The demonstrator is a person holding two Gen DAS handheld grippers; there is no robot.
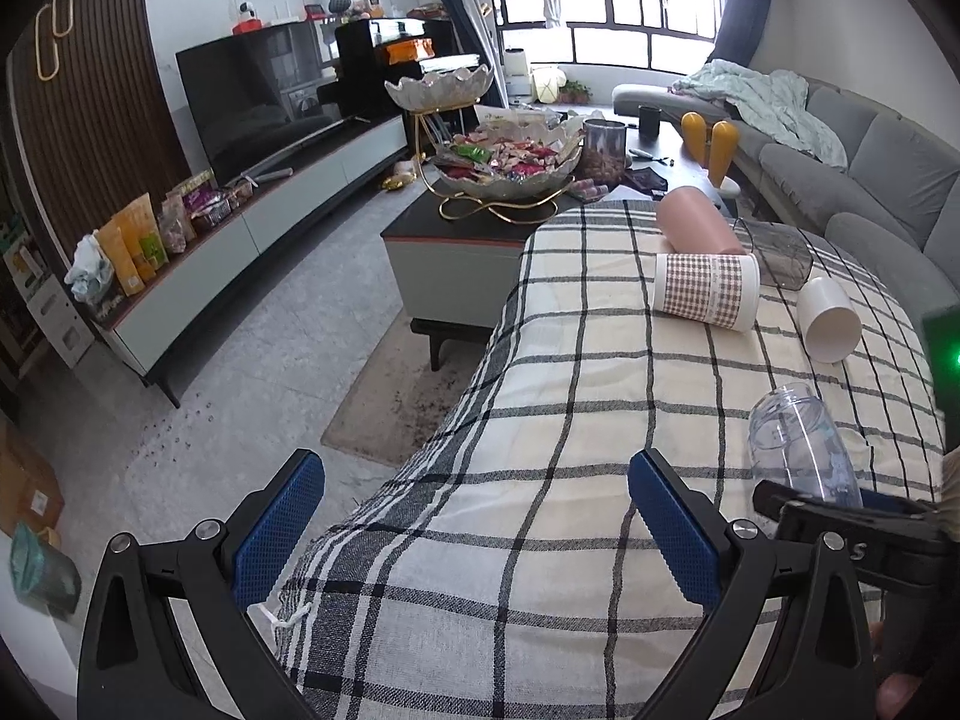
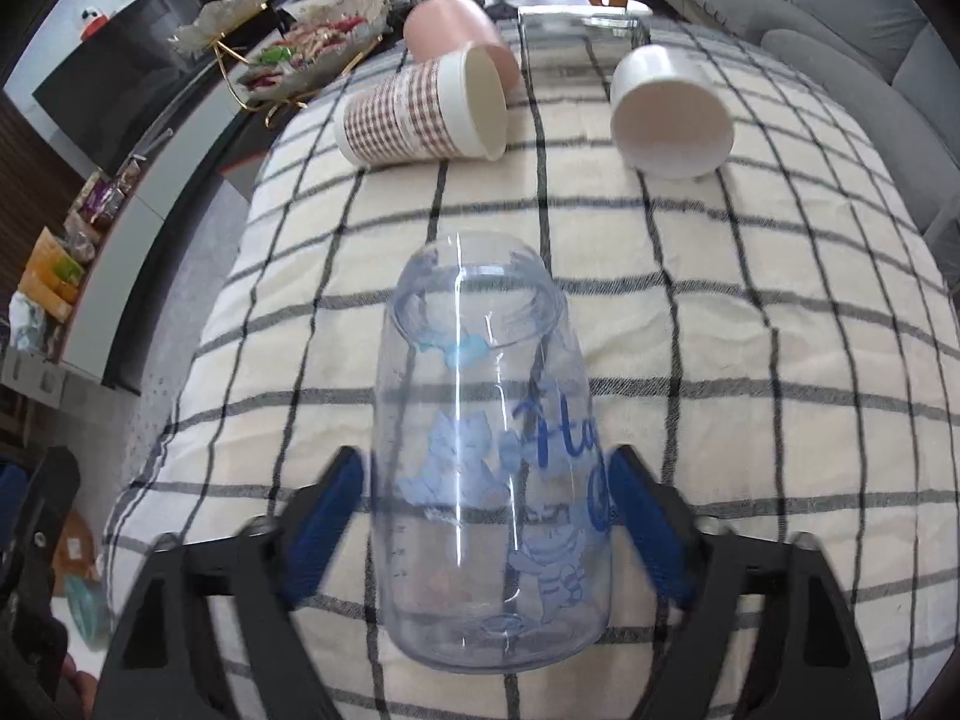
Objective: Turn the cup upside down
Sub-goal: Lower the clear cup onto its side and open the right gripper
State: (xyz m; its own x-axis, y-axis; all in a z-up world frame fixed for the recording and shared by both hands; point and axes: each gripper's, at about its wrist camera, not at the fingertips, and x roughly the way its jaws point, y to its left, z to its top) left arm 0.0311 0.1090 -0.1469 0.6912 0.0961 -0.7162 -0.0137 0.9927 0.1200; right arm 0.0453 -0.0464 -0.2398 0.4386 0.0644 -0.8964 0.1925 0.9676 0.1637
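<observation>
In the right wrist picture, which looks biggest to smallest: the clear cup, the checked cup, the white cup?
1. Clear cup, though it is nearest the camera, so this may mislead.
2. Checked cup and white cup look alike; I won't rank them.

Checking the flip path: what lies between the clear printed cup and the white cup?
Only bare checked cloth between the clear cup and white cup, in the right wrist view.
</observation>
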